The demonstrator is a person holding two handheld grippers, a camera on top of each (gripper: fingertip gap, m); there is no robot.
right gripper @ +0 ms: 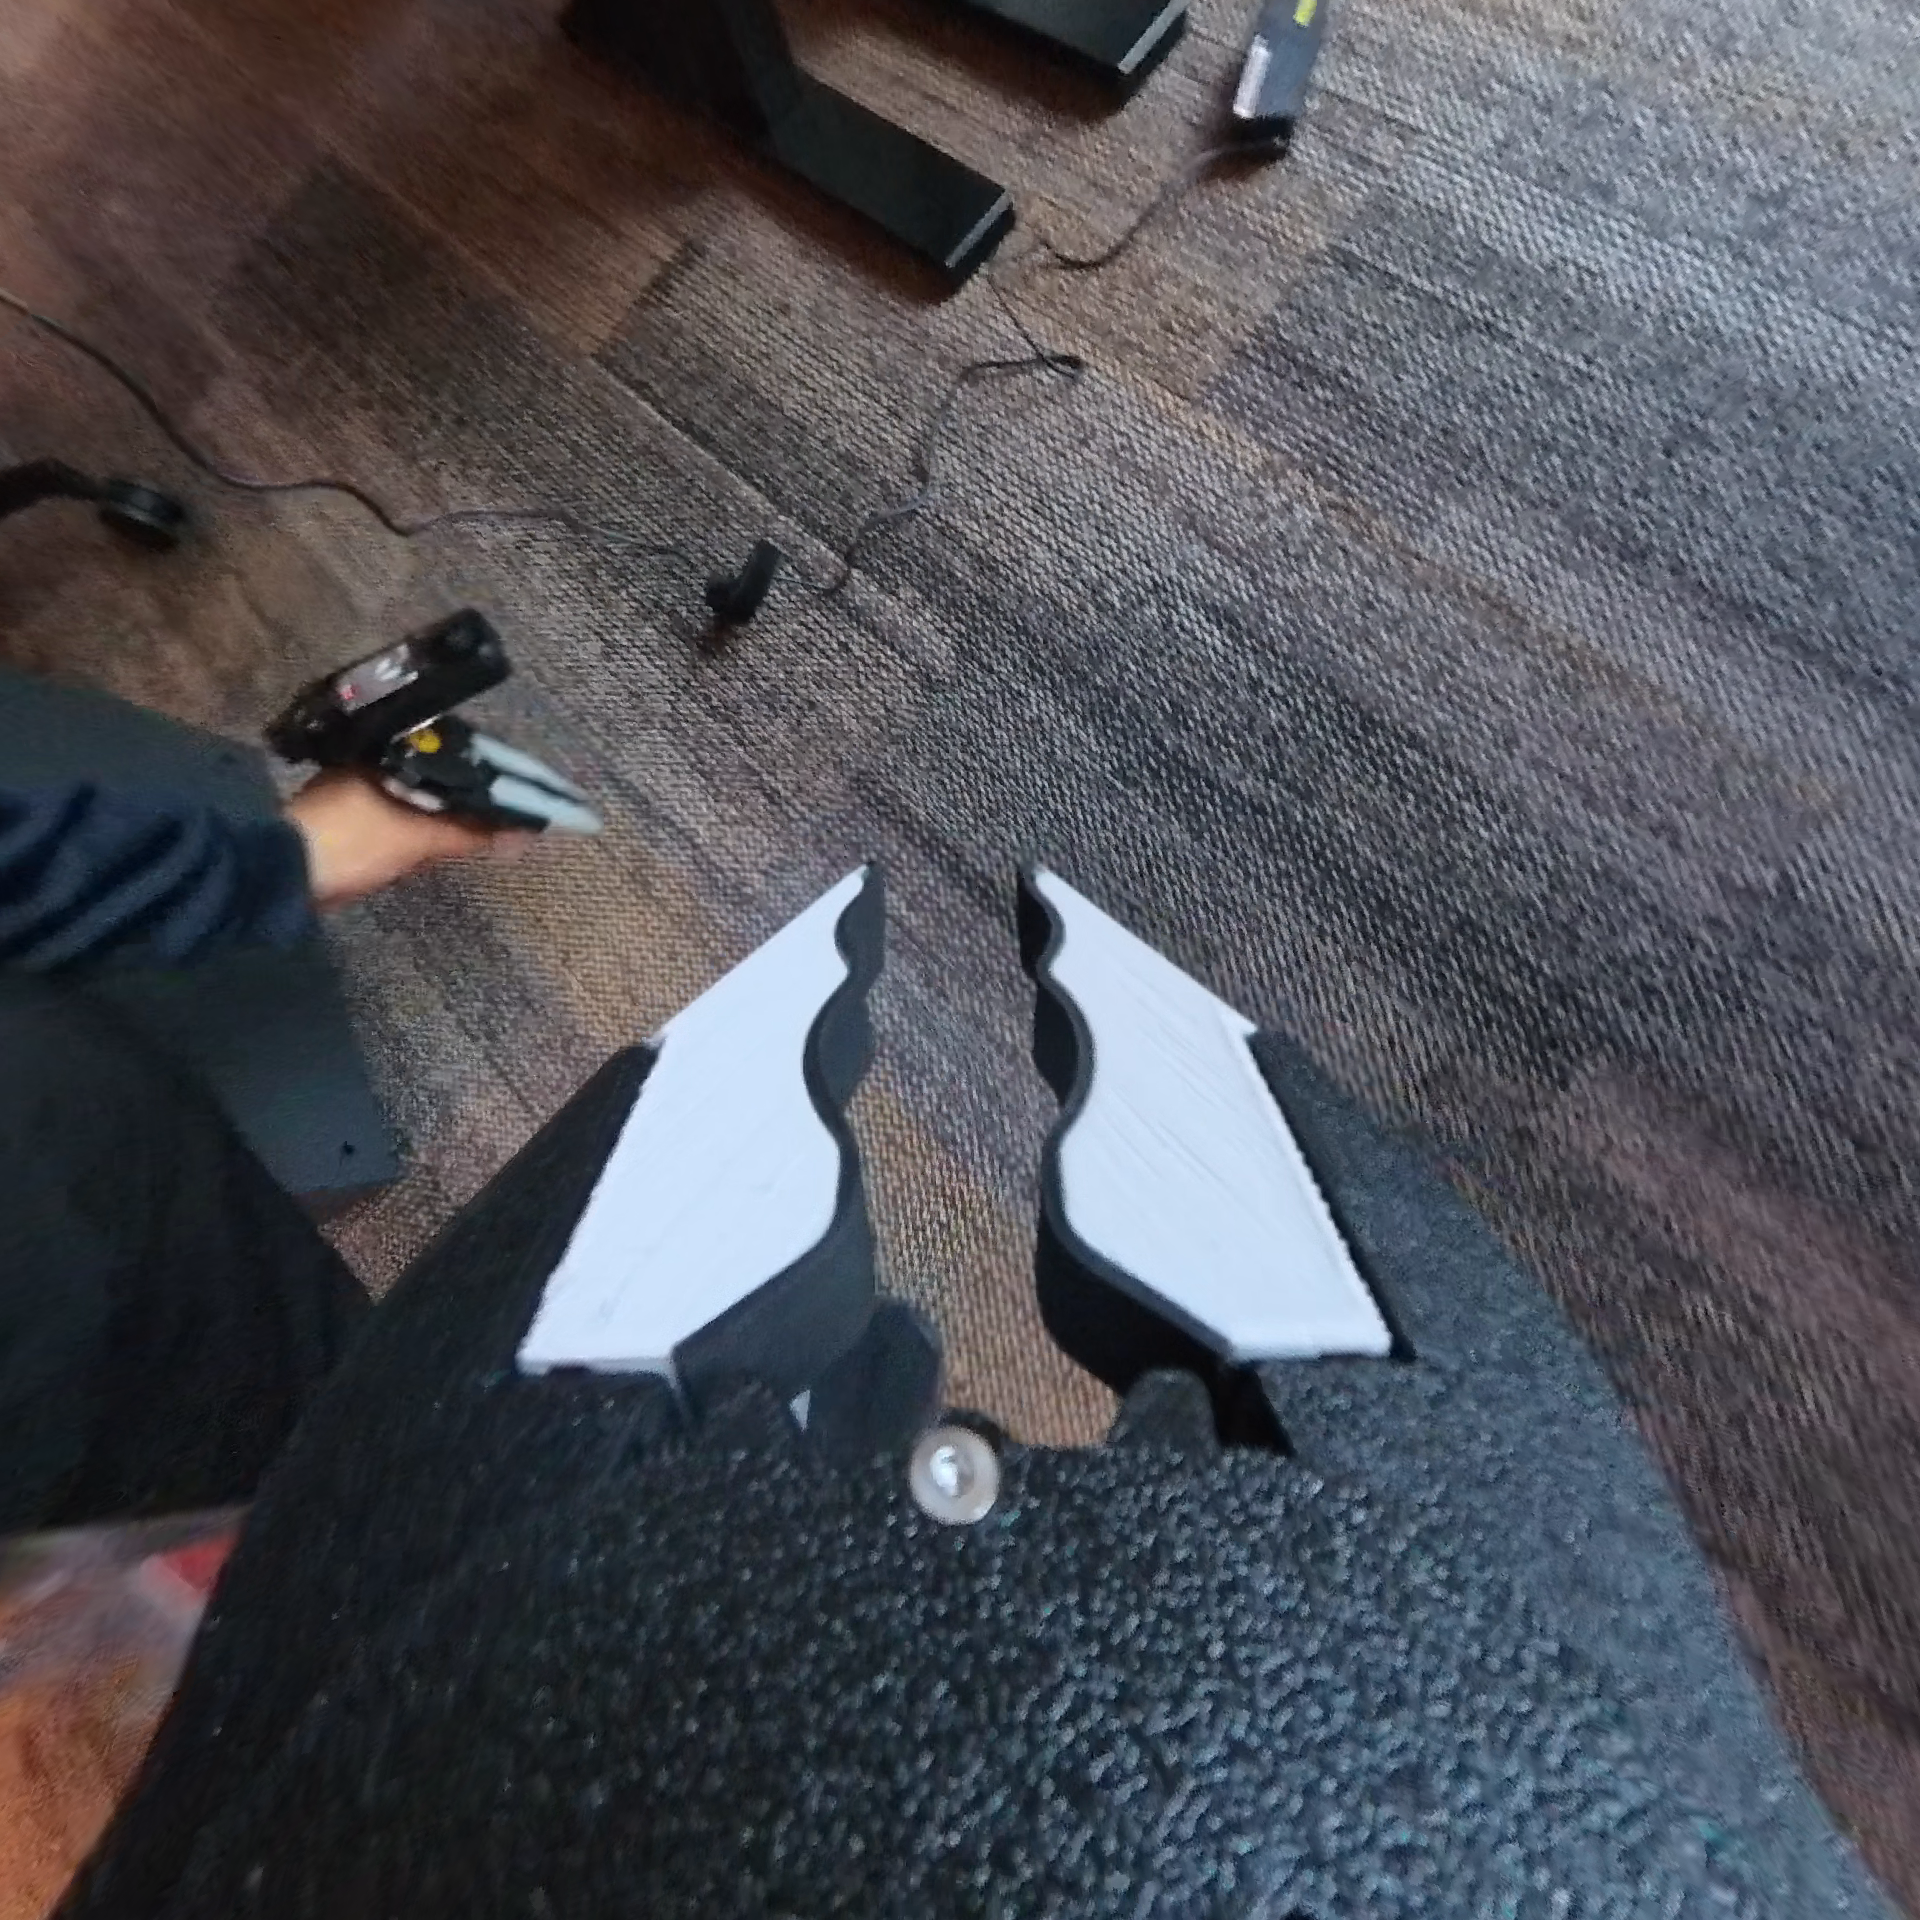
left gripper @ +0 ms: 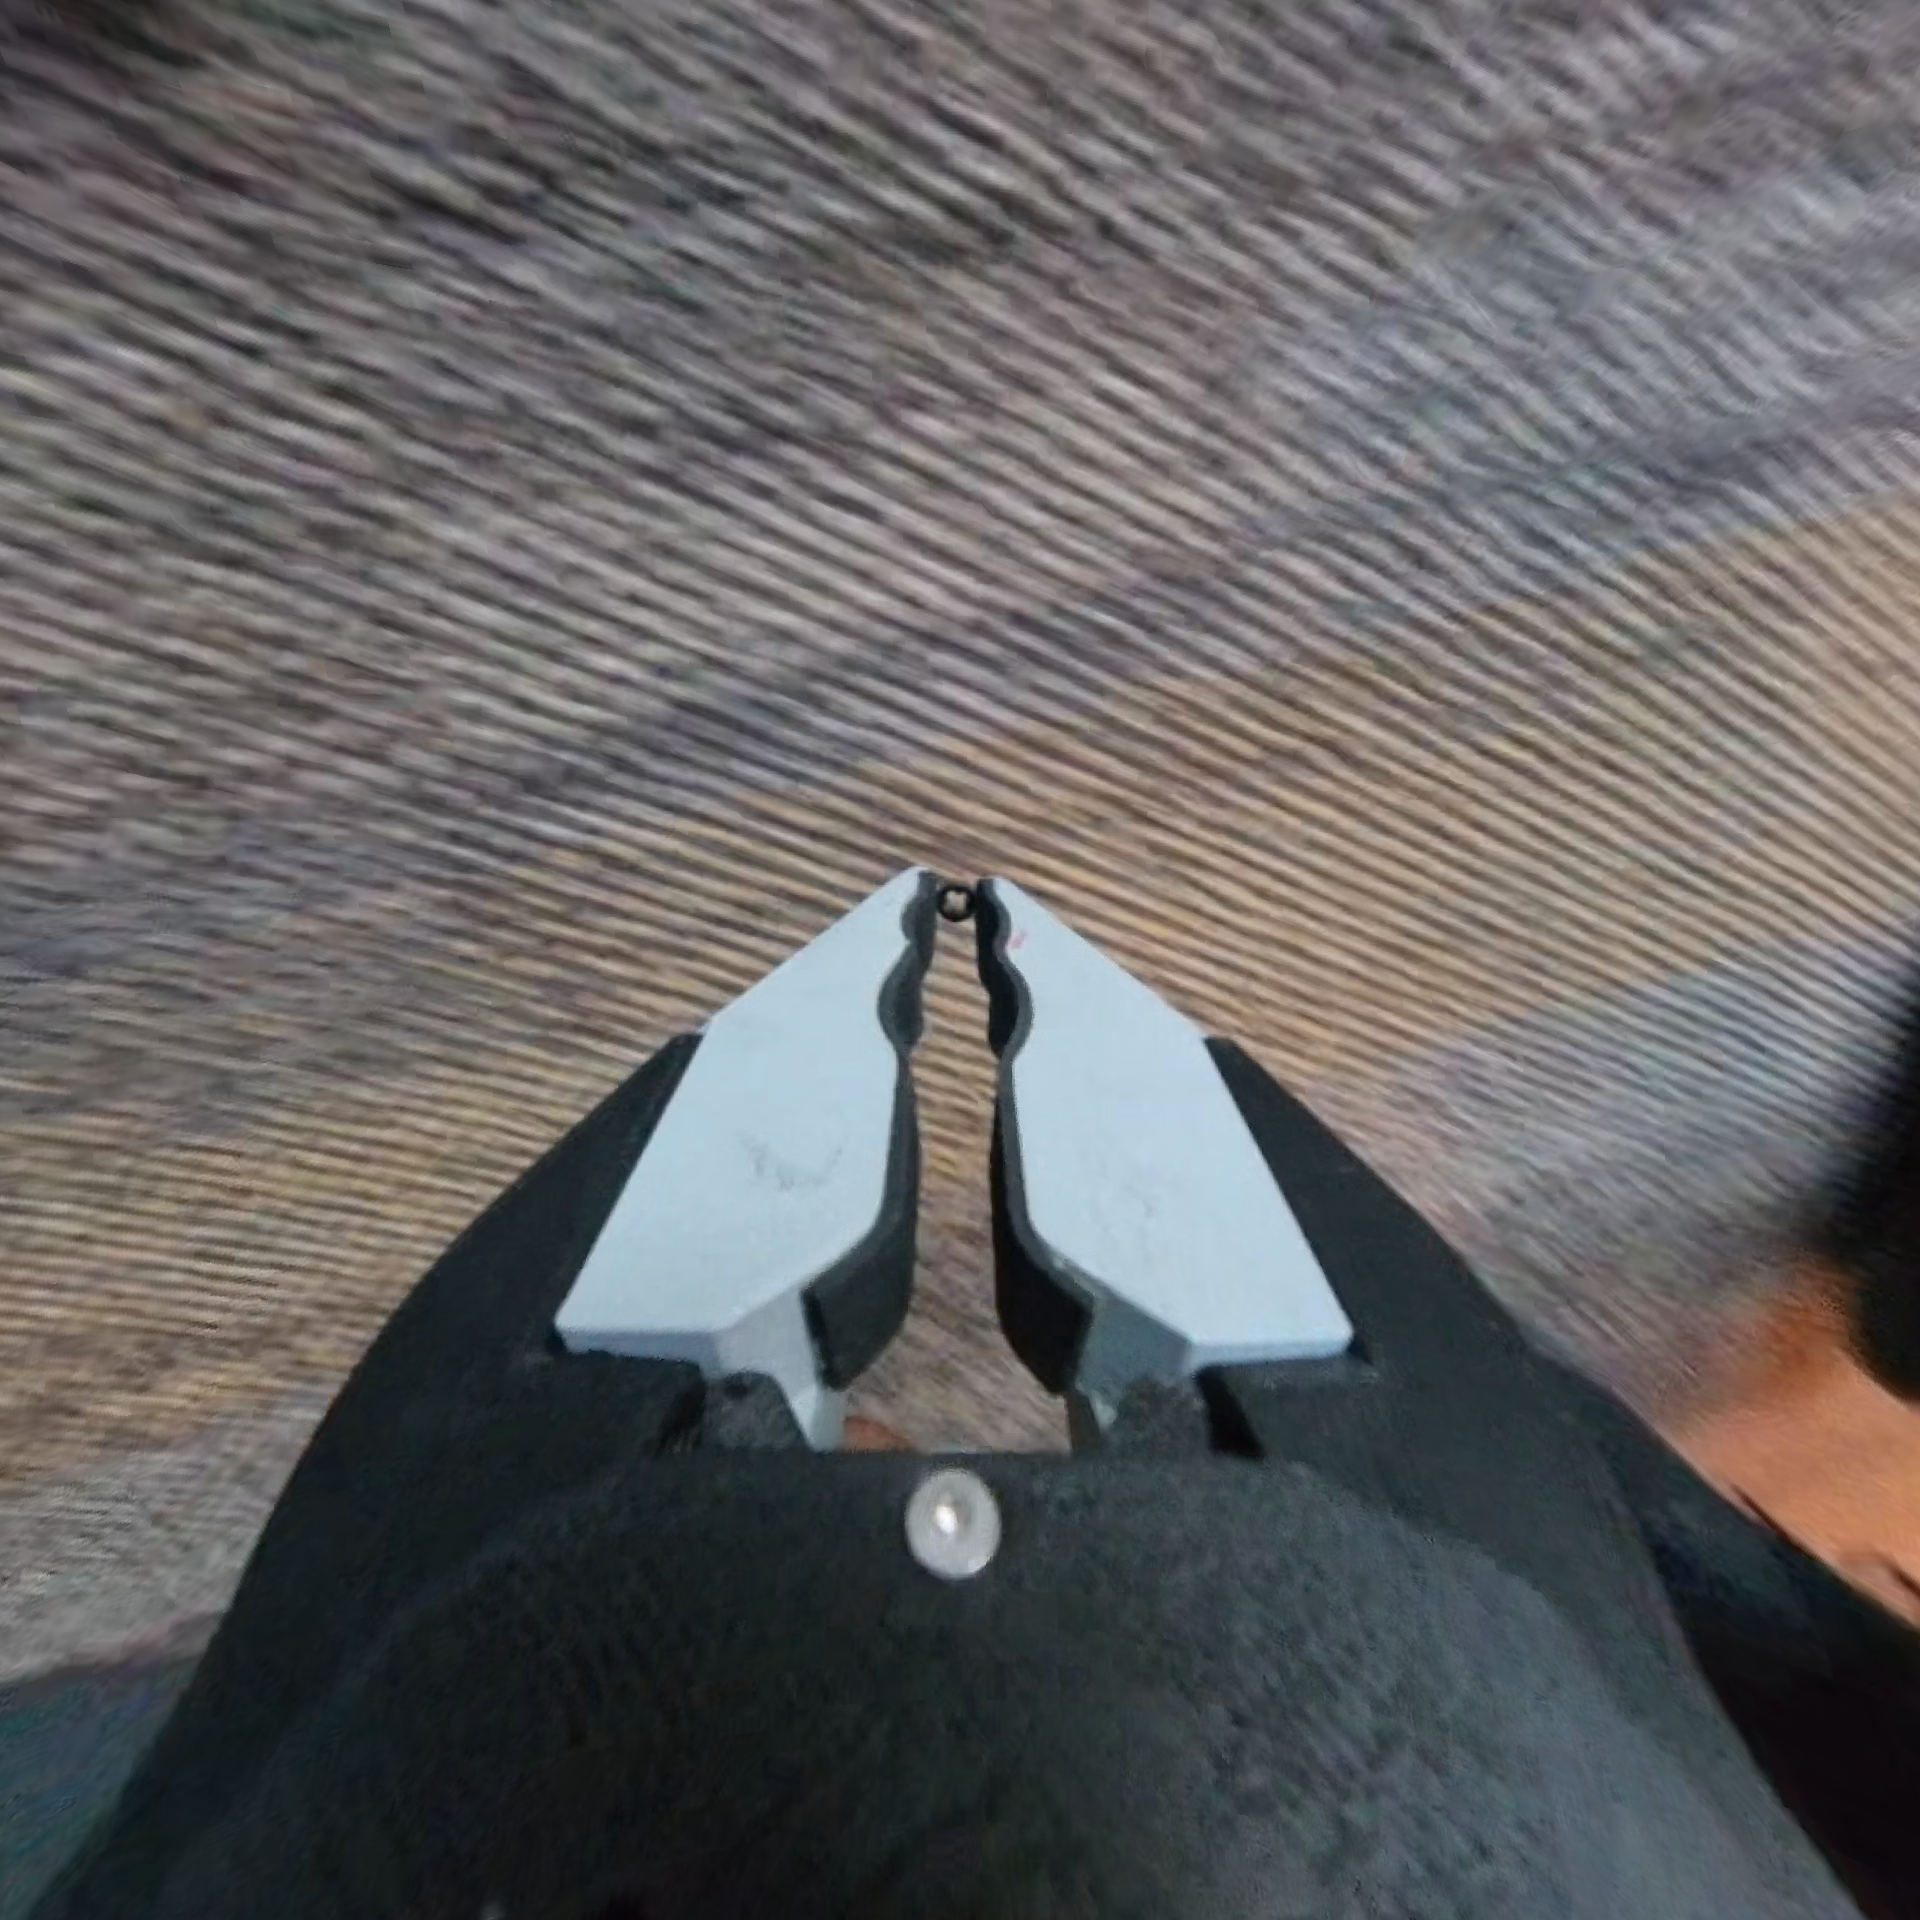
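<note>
My left gripper point(left gripper: 954, 896) points down at blurred brown-grey carpet point(left gripper: 935, 468). Its white fingers point(left gripper: 790, 1143) are nearly closed, and a tiny black ring point(left gripper: 953, 902) sits pinched between the tips. My right gripper point(right gripper: 948, 883) is open and empty over the carpet point(right gripper: 1455, 623), with a clear gap between its white fingers point(right gripper: 717, 1164). The left gripper also shows in the right wrist view point(right gripper: 566, 821), to the left, held by a hand point(right gripper: 364, 852) with a dark blue sleeve point(right gripper: 125, 831).
Black furniture feet point(right gripper: 873, 156) stand at the far top. Thin cables point(right gripper: 935, 436) run across the floor to a small black plug point(right gripper: 743, 587). A small black device with a pale end point(right gripper: 1273, 73) lies at the top right, and a caster wheel point(right gripper: 145, 509) at the left. Across from one pair of fingers to the other is roughly 55 cm.
</note>
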